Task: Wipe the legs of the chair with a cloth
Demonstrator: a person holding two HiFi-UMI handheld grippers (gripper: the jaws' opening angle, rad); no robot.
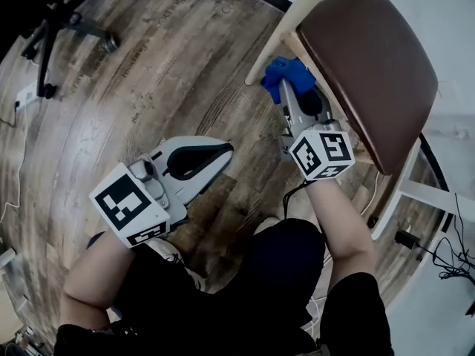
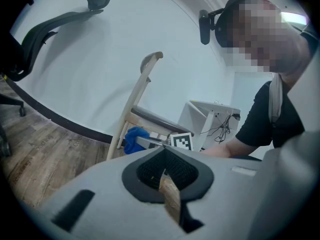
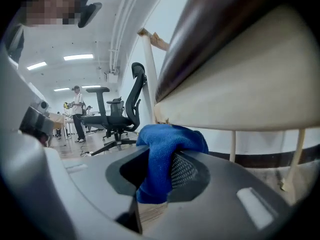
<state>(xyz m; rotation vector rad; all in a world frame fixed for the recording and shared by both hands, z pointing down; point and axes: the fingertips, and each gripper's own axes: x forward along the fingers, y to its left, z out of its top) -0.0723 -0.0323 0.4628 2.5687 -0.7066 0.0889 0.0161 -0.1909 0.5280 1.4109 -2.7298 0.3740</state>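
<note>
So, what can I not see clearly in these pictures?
Head view: the brown padded chair seat covers most pale wooden legs.
Right gripper view: the bunched blue cloth in the right claw hides any contact with a leg.
Left gripper view: the left claw blocks the legs' lower ends.

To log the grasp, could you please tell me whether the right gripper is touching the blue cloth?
Touching. The right gripper view shows the right gripper with its jaws shut on the blue cloth, bunched above them.
</note>
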